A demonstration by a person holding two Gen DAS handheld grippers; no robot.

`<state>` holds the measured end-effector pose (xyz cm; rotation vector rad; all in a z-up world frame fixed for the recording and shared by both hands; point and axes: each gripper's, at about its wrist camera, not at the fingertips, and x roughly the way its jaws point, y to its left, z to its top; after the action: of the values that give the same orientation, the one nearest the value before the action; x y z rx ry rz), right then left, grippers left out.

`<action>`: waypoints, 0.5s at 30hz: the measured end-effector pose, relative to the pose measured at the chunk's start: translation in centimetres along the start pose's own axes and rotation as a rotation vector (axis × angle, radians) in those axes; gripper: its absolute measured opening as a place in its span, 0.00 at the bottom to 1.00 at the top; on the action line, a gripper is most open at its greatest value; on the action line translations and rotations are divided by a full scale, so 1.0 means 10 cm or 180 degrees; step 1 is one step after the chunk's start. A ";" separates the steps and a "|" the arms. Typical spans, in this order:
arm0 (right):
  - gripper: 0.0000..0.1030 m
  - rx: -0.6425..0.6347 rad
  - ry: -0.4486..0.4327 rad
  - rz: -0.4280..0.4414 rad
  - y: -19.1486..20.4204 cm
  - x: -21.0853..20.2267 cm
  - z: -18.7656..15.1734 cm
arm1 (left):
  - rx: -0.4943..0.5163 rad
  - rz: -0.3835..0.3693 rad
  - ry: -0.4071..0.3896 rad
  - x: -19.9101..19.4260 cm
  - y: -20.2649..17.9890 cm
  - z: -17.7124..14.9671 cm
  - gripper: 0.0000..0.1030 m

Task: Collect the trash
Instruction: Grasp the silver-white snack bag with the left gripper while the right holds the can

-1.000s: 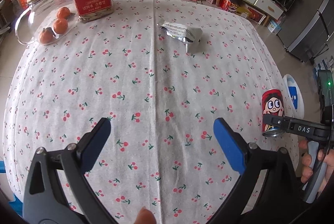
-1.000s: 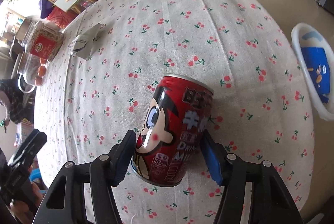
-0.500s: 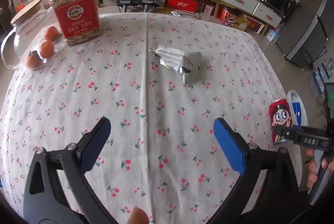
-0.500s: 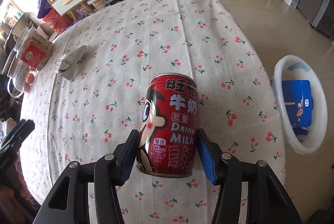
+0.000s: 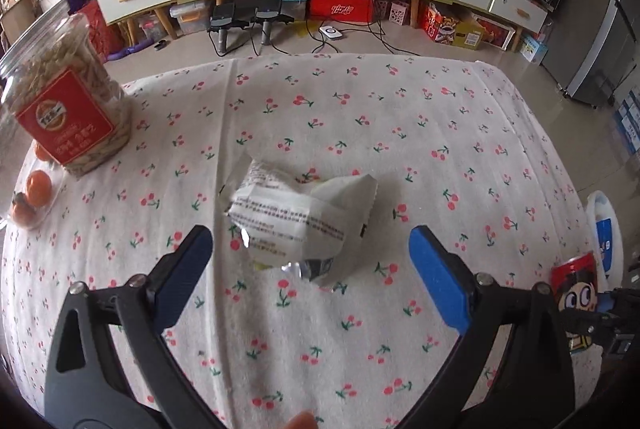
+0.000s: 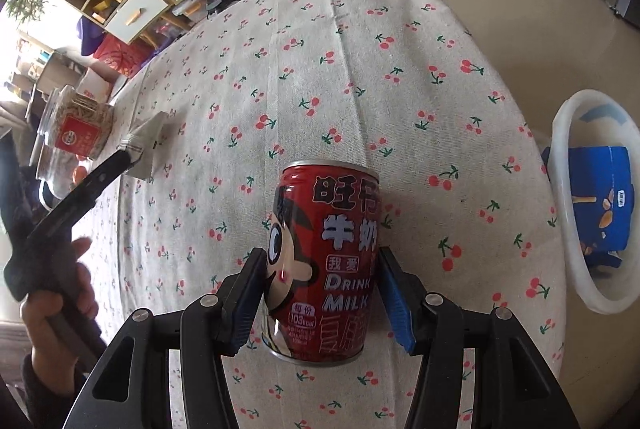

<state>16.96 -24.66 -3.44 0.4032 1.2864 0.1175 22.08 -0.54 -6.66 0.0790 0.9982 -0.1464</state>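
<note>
1. Left gripper (image 5: pixel 310 265) is closing in on the wrapper (image 5: pixel 298 219): a second ago the wrapper was far off at 12 o'clock, now it is sitting just ahead of the tips, between them. Jaws are gaping wide, holding nothing.
2. Meaning: left is lining up its pick; not yet grabbed.
3. Left is pitching steeply down at the cloth (image 5: pixel 360 117).
4. Right gripper (image 6: pixel 322 295) is clamping the can (image 6: pixel 326 261) upright, pads on both sides; it is drifting toward the bin (image 6: pixel 592 197) at 3 o'clock, pointing steeply down.
5. Can looks next for the bin.
</note>
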 end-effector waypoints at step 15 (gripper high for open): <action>0.54 -0.0157 -0.0066 0.0000 0.05 -0.04 0.05 | 0.0157 -0.0007 0.0029 0.20 0.01 -0.01 0.43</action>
<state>17.42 -24.41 -2.82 0.3612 1.2607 0.1444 23.08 -0.59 -8.36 0.1239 1.0039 -0.1727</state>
